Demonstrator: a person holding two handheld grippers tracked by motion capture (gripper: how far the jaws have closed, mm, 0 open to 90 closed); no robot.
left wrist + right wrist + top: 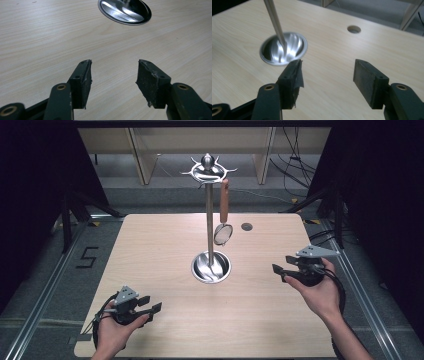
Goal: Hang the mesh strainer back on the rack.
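A steel utensil stand (pixel 210 220) rises from a round dish base (pixel 211 268) at the table's middle. A small strainer with a brown handle (pixel 224 210) hangs from one of its top hooks. My left gripper (pixel 151 304) is held low at the front left, open, nothing between its jaws. My right gripper (pixel 281 271) is held at the right side, open and empty too, pointing toward the stand. The base (pixel 125 12) lies ahead in the left gripper view. In the right gripper view the pole (pixel 275 25) and base (pixel 284 48) sit just beyond the left jaw.
The light wooden table (pixel 165 240) has a round cable hole (pixel 246 226) behind the stand at the right. Dark curtains flank both sides, and cables lie on the floor at the far right. Wooden furniture legs stand behind the table.
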